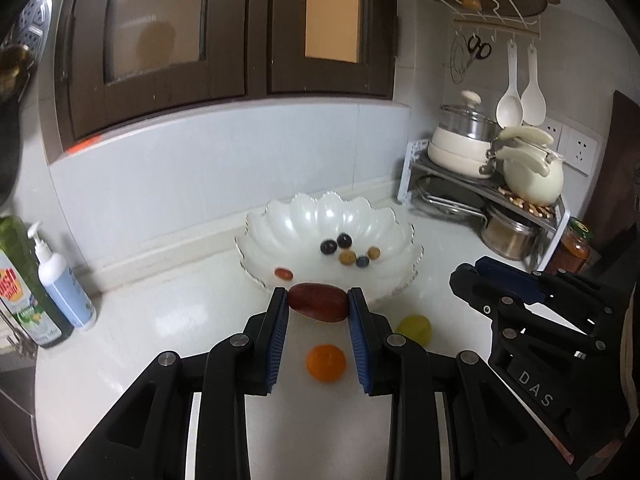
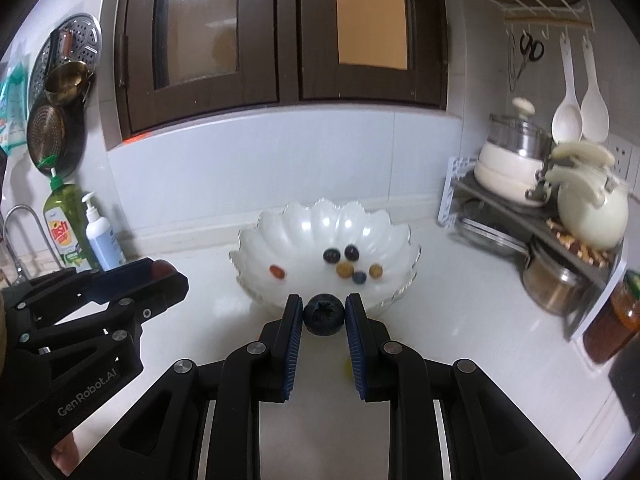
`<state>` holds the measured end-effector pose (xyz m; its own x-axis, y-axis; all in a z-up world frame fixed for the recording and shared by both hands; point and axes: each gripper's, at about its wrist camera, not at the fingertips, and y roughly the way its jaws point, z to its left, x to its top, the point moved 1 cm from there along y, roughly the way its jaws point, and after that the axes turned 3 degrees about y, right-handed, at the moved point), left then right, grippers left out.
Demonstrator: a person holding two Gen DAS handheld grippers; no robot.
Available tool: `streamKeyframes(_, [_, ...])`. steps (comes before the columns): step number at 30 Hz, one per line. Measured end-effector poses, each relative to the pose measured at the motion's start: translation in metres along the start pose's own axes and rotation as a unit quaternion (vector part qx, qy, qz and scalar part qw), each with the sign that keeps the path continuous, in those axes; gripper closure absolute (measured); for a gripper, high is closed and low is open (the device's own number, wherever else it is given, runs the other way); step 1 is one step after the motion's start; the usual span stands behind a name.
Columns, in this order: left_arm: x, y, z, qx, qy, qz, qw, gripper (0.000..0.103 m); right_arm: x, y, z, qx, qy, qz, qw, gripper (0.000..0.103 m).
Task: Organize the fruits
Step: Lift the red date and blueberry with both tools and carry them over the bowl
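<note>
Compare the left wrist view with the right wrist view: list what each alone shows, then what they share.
Left wrist only: the left hand-held gripper clamps an oblong dark-red fruit; a small round orange fruit and a yellow-green round fruit lie on the white counter.

Right wrist only: the right hand-held gripper clamps a dark blueberry; a perforated steel steamer plate hangs on the wall.

Both: the scalloped white glass bowl holding six small fruits.

"DAS" on right gripper (image 1: 468,276); "GenRobot.AI" on left gripper (image 2: 176,276); "dish" on green bottle (image 2: 66,228).
</note>
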<state>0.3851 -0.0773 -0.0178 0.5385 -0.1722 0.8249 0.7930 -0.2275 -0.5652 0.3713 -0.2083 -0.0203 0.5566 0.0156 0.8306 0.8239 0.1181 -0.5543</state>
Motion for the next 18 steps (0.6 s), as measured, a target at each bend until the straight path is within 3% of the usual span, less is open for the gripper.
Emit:
streamKeyframes(8, [0.022, 0.008, 0.007, 0.01, -0.001, -0.01, 0.9999, 0.073, 0.021, 0.01, 0.0, 0.001, 0.0, -0.01, 1.0, 0.079])
streamKeyframes(18, [0.049, 0.024, 0.014, 0.029, 0.008, -0.023, 0.9993, 0.073, 0.043, 0.038, -0.004, 0.009, 0.009, 0.008, 1.0, 0.079])
